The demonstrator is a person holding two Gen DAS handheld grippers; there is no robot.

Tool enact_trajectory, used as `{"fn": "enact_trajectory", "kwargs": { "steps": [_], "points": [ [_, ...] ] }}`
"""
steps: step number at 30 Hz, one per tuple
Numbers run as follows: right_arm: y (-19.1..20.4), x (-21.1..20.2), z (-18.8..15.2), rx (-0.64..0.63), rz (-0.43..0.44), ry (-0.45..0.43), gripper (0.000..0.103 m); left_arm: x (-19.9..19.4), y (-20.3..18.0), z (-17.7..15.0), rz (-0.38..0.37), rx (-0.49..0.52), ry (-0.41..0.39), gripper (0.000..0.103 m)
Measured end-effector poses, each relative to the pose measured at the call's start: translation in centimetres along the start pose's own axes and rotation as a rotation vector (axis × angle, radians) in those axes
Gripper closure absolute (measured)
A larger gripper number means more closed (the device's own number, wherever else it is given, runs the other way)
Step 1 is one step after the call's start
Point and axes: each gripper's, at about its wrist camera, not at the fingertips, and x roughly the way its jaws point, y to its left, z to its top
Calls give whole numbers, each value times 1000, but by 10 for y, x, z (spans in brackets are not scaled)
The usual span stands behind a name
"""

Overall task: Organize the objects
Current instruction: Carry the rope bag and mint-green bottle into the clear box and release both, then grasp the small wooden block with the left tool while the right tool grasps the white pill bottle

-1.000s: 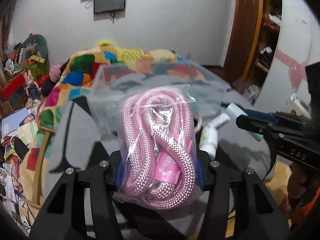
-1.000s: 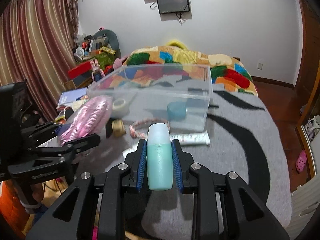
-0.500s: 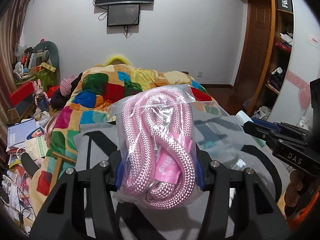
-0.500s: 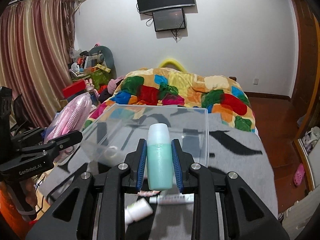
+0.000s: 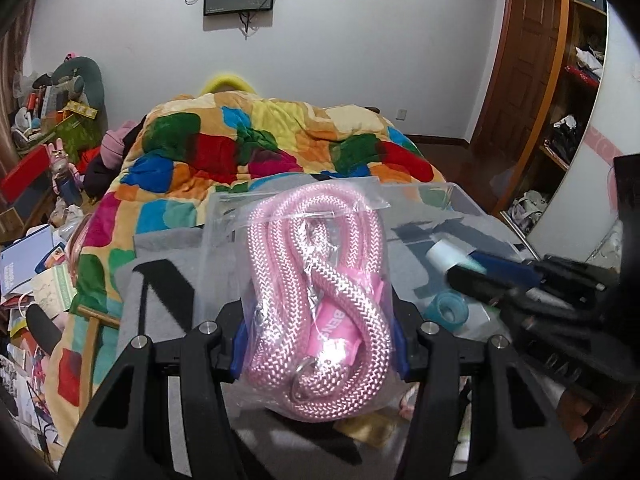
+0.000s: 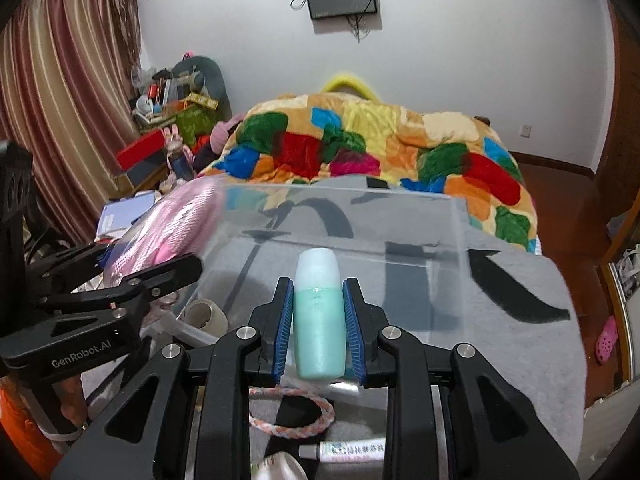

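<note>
My left gripper (image 5: 318, 340) is shut on a clear bag of coiled pink rope (image 5: 320, 300) and holds it up at the near left wall of a clear plastic bin (image 5: 460, 200). The bag and the left gripper (image 6: 120, 276) also show at the left of the right wrist view. My right gripper (image 6: 319, 328) is shut on a teal bottle with a white cap (image 6: 319, 320), held upright above the bin's near edge (image 6: 352, 244). The right gripper (image 5: 500, 280) shows at the right of the left wrist view.
The bin sits on a grey blanket (image 6: 520, 320) with black stripes. A tape roll (image 6: 206, 316), a braided bracelet (image 6: 290, 420), a tube (image 6: 352, 449) and a small white bottle (image 6: 280, 466) lie near the bin. A teal roll (image 5: 446, 308) is inside. A patchwork quilt (image 6: 360, 148) lies behind.
Both grippers first rose with their loads, then came down and forward over the bin; the bin is now larger and lower in both views.
</note>
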Motion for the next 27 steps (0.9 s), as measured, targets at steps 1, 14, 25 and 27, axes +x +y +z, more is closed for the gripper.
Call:
{"fn": "enact_trajectory", "kwargs": {
  "steps": [1, 14, 25, 27],
  "points": [
    [1, 3, 0, -3, 4, 8, 80, 3, -1, 2, -2, 3, 7, 49],
    [3, 19, -3, -18, 34, 70, 80, 23, 2, 6, -30, -26, 83, 41],
    [9, -31, -19, -88, -7, -3, 63, -36, 3, -7, 16, 5, -51, 16],
    [8, -40, -25, -86, -10, -14, 61, -44, 3, -14, 26, 13, -64, 14]
  ]
}}
